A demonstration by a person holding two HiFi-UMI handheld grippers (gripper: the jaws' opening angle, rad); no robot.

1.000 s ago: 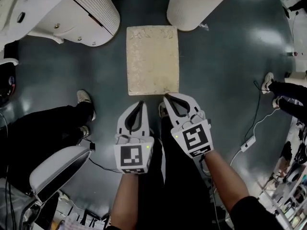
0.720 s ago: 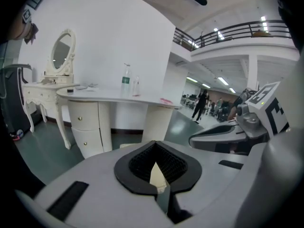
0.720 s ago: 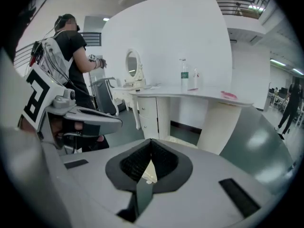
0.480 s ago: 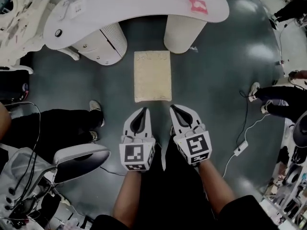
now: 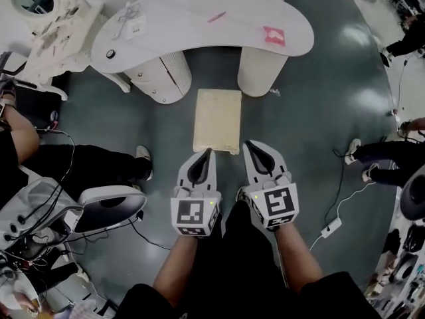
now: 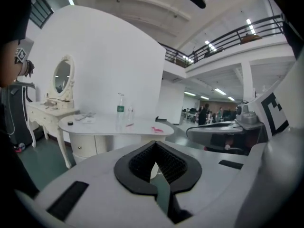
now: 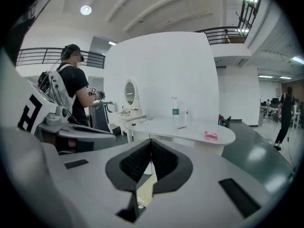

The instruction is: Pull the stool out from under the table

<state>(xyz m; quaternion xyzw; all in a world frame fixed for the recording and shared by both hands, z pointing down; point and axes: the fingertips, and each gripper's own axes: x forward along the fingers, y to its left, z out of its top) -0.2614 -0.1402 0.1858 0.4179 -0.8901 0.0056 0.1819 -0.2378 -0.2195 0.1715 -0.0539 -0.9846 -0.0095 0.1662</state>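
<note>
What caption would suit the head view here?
Left hand-held gripper and right hand-held gripper, both shut and empty, hover near the cream stool, out from under the white table.

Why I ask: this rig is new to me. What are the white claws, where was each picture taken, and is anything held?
A person holds a two-jaw tool in each hand: the left hand-held gripper and the right hand-held gripper. The top-down picture comes from a camera on their head; the other two from cameras riding on each gripper, looking along its jaws. Both are shut and hold nothing. A bottle stands on the white table; the beige stool stands on the floor before it.
</note>
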